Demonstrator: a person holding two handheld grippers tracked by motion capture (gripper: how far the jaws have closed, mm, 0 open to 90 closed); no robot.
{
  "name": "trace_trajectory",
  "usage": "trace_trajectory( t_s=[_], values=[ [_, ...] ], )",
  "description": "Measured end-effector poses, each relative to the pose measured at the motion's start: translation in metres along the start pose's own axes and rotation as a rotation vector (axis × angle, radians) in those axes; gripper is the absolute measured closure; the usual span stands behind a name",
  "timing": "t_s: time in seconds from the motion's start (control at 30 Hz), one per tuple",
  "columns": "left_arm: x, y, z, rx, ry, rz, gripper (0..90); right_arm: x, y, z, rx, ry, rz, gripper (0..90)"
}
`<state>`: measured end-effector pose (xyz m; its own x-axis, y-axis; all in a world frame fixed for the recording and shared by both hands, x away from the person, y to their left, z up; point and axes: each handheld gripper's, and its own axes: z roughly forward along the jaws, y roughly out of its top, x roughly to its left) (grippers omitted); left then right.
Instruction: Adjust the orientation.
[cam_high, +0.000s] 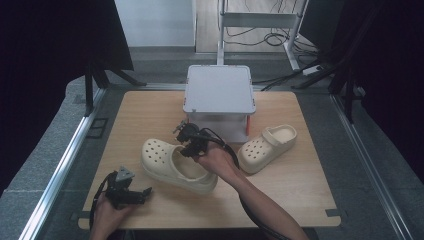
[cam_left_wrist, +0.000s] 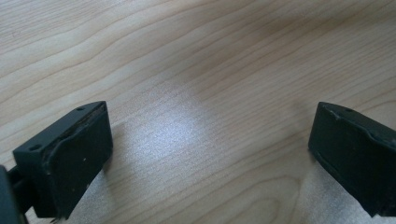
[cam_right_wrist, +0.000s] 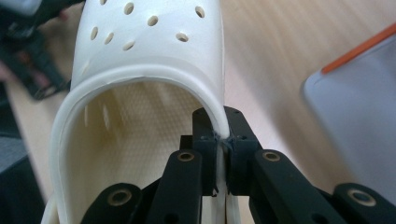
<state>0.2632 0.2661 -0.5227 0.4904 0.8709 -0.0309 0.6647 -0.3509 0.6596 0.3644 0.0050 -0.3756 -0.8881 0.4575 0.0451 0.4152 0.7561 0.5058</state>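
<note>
A cream clog with holes in its toe (cam_high: 172, 165) lies left of the table's middle, and my right gripper (cam_high: 192, 150) is shut on the rim of its opening. In the right gripper view the black jaws pinch the thin cream rim (cam_right_wrist: 219, 128) of the clog (cam_right_wrist: 144, 51), one pad inside and one outside. A second, matching clog (cam_high: 266, 147) lies to the right, next to the box. My left gripper (cam_high: 145, 191) rests low near the table's front left, open; in the left gripper view its gripper (cam_left_wrist: 210, 154) has only bare wood between the jaws.
A grey lidded box (cam_high: 218, 90) with orange trim stands at the back middle of the wooden table (cam_high: 300, 195). Black stands and cables sit on the floor beyond it. Metal rails run along both sides of the table.
</note>
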Motion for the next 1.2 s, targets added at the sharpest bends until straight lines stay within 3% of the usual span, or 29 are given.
trace_trajectory(
  t_s=[0.13, 0.17, 0.4, 0.7, 0.93, 1.2],
  values=[
    [0.0, 0.0, 0.0, 0.001, -0.003, 0.0, 0.0, 0.009, -0.025, -0.008, 0.001, 0.017, -0.007, 85.1],
    [0.0, 0.0, 0.0, 0.0, -0.004, -0.001, 0.1, 0.013, -0.038, -0.011, 0.005, 0.018, -0.006, 85.1],
    [0.0, 0.0, 0.0, 0.0, 0.001, -0.007, 0.0, 0.023, -0.075, -0.004, 0.013, 0.041, 0.02, 85.1],
    [-0.001, 0.0, 0.0, 0.0, 0.003, -0.009, 0.0, 0.03, -0.108, 0.008, 0.019, 0.046, 0.058, 85.0],
    [-0.001, 0.0, 0.001, 0.0, 0.003, -0.008, 0.0, 0.031, -0.122, 0.012, 0.025, 0.031, 0.051, 84.9],
    [-0.001, 0.0, 0.001, 0.001, 0.004, -0.008, 0.0, 0.03, -0.123, 0.011, 0.024, 0.052, 0.025, 81.7]
  ],
)
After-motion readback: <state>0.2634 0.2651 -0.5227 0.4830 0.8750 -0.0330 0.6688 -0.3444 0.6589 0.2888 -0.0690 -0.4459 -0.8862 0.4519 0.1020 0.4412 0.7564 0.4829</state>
